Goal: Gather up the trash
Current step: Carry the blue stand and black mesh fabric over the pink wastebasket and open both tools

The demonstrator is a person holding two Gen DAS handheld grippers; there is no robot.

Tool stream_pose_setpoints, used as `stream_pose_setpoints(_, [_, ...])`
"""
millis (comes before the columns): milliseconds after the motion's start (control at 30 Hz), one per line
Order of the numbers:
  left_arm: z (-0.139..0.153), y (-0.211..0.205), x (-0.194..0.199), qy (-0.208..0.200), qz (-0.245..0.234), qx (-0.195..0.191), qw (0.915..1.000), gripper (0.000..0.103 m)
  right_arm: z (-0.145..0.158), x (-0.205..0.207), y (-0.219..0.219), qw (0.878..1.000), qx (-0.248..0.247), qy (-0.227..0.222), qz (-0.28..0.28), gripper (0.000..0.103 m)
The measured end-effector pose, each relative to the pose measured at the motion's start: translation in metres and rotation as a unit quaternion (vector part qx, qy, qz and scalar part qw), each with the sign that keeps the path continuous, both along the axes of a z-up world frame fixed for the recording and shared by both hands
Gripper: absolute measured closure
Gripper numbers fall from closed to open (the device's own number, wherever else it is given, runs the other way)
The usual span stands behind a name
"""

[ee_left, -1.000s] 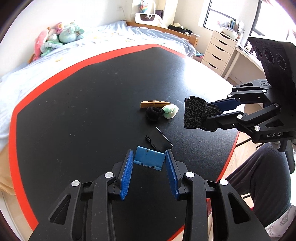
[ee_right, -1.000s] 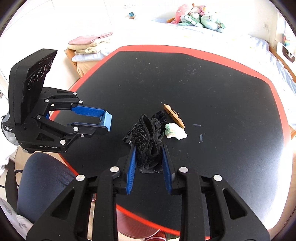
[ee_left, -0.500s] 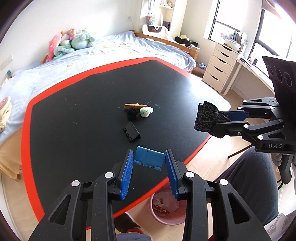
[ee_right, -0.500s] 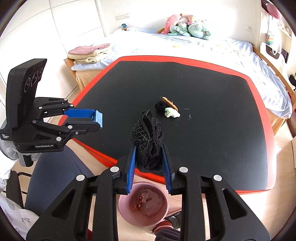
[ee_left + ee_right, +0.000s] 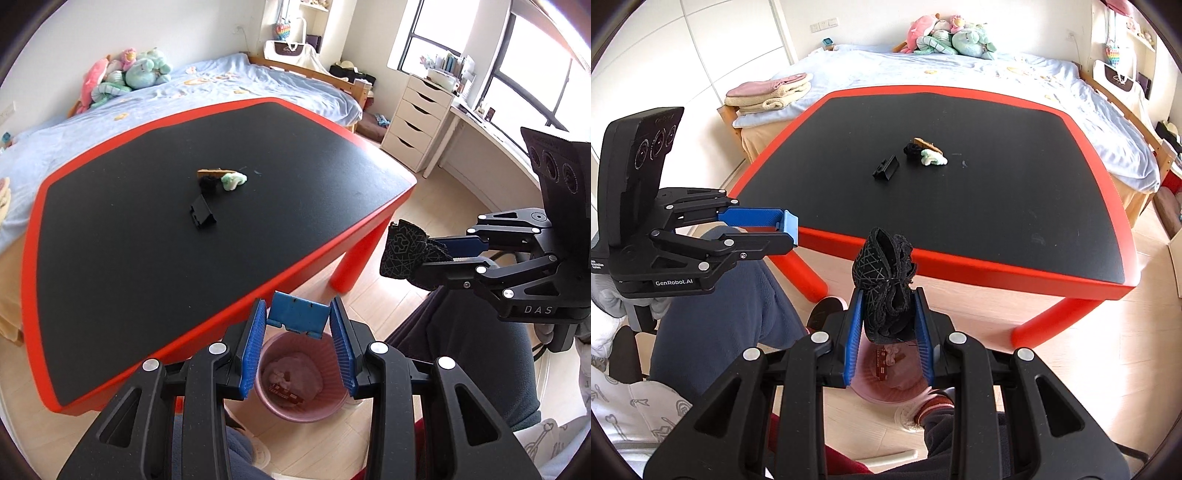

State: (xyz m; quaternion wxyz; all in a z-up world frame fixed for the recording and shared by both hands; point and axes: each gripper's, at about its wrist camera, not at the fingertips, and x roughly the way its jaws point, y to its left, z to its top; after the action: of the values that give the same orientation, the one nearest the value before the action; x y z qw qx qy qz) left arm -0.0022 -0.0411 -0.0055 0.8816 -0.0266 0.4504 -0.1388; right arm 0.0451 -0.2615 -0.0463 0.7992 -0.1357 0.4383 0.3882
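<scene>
The left gripper (image 5: 298, 345) is clamping a small blue plastic piece (image 5: 298, 318) between its pads and hanging right over the pink trash bin (image 5: 295, 384) on the floor, just off the near edge of the red-rimmed table (image 5: 221, 236). The right gripper (image 5: 889, 328) is squeezing a wadded black mesh fabric (image 5: 884, 280) with thin pale lines on it, and it's sitting above that same bin too. Back on the table there's a small black clip (image 5: 202, 213), a black wad (image 5: 208, 182), a pale green crumpled bit (image 5: 232, 181) and a wooden piece (image 5: 212, 171), all lying close together near the middle.
</scene>
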Motion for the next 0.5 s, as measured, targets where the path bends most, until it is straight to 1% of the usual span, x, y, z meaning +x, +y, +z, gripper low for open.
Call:
stream_pose_setpoints(300, [-0.019, -0.02, -0.013, 0.023, -0.019, -0.005, 0.9995, 0.068, -0.019, -0.018, -0.013, 1.0, -0.004, 0.018, -0.008, 0.076])
stream_pose_setpoints(500, [-0.026, -0.028, -0.019, 0.031, -0.028, -0.006, 0.9991, 0.068, -0.03, -0.026, -0.016, 0.999, 0.0, 0.03, -0.011, 0.076])
